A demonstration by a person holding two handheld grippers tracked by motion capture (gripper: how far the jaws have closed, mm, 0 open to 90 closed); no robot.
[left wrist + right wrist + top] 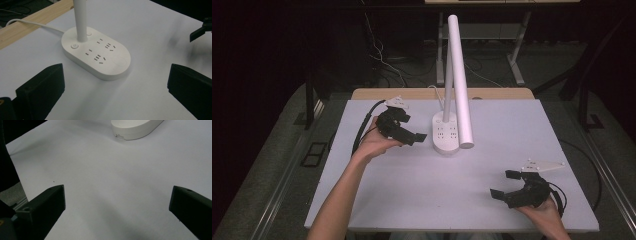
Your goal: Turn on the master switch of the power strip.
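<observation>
In the high view, the right gripper (507, 183) is being held by the right hand (544, 212) at about 5 o'clock on the white table (412, 195), close to the near edge. Its jaws are being kept wide apart and nothing is being held between them; they are being pointed towards 10 o'clock. In the right gripper view, only bare table surface is being seen between the two black jaws, and the near end of the lamp base (136, 128) is lying far ahead at 12 o'clock.

Farther from the person, at about 10 o'clock, the left gripper (419, 136) is being held by the left hand (374, 142). Its jaws are also being kept apart, with nothing between them, and they are being pointed towards 3 o'clock, just beside the lamp base (446, 135) but not touching it.

The white desk lamp (459, 80) is standing at the middle of the far half of the table. On its oval base, sockets (102, 51) and a round button (74, 46) are being seen. A white cable (35, 23) is running from the base towards the wooden far edge (442, 93).
</observation>
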